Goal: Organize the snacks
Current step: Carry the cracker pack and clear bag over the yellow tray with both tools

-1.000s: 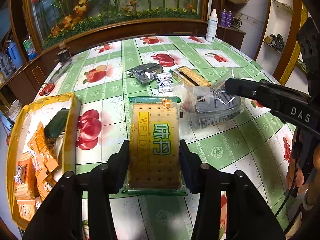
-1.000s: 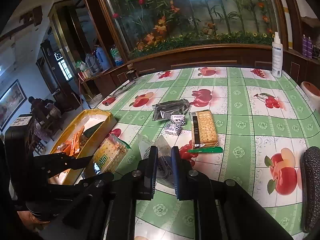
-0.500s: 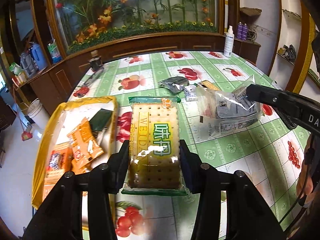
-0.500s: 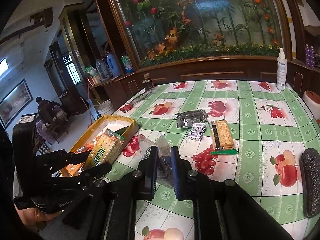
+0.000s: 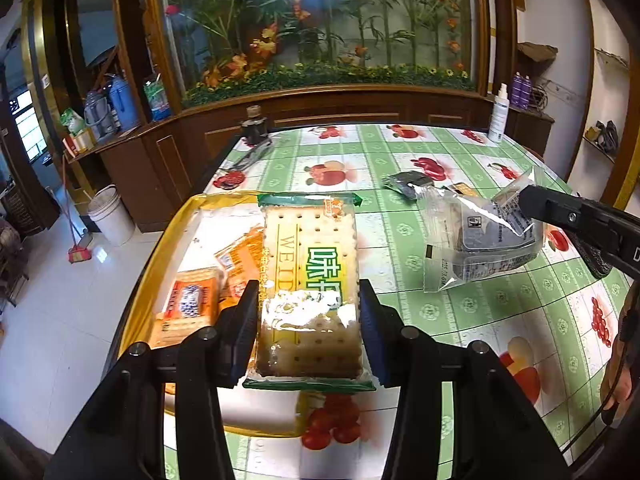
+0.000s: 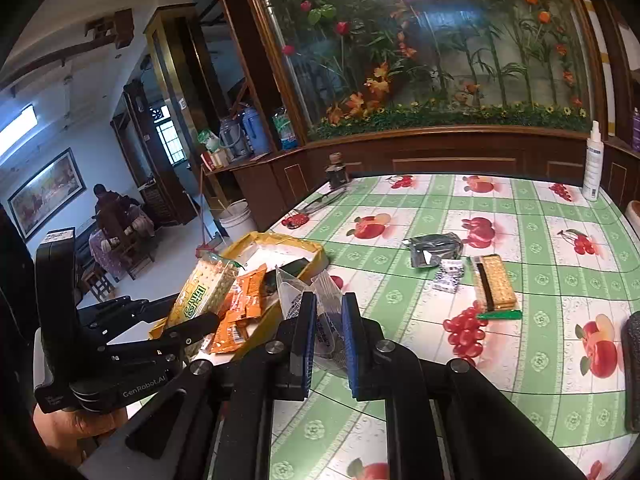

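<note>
In the left wrist view, the left gripper (image 5: 308,328) is clamped on a cracker pack (image 5: 310,280), low in the frame's centre over the yellow tray (image 5: 160,248). At right, the right gripper (image 6: 326,340) pinches a clear wrapped snack (image 5: 480,240) above the fruit-print tablecloth (image 5: 460,320)
</note>
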Tool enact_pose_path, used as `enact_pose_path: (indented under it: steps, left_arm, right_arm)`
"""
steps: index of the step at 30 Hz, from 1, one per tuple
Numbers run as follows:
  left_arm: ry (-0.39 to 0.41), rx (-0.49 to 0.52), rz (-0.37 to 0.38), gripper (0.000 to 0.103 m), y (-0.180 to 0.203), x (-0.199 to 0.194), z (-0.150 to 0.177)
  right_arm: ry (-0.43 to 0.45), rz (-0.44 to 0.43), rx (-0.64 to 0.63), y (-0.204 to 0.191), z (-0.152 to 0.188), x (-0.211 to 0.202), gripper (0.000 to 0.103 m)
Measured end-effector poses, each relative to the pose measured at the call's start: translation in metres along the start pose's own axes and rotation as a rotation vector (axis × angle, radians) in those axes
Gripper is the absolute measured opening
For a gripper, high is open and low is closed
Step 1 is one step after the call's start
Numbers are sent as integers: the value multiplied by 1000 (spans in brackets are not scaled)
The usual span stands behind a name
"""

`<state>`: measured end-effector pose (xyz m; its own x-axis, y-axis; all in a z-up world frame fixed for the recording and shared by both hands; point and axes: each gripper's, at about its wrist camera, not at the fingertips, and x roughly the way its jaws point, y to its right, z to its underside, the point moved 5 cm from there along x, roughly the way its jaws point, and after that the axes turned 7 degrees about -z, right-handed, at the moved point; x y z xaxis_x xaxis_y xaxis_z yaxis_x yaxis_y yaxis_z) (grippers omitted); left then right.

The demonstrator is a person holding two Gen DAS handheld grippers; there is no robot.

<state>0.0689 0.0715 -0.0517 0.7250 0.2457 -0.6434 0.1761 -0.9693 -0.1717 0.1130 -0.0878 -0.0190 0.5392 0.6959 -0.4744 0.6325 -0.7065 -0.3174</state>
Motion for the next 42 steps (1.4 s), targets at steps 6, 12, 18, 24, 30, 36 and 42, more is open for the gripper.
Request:
enact_pose_path:
  steps: [6, 12, 18, 24, 30, 36, 42]
  left_arm:
    - [2, -41, -29, 45, -24, -1, 4]
    - [-1, -67, -53, 45, -41, 0, 8]
    - [-6, -96, -72, 45, -56, 3, 12]
    - [-11, -119, -86, 45, -71, 8, 15]
    - [-21, -135, -94, 45, -82, 14, 18]
    - [-38, -146, -99, 45, -88, 24, 21]
    - [-58, -150, -108, 45, -94, 34, 23]
  right_arm:
    - [-4, -23, -19, -20, -3, 10, 13]
    - [0, -61, -30, -41, -11, 25, 13]
    - [-7, -99, -52, -63, -18, 45, 13]
    - [-15, -122, -67, -77, -22, 63, 13]
    - [-32, -133, -64, -82, -23, 82, 13]
    - [-49, -142, -56, -83, -24, 103, 13]
    - [-60, -149, -50, -83, -25, 123, 13]
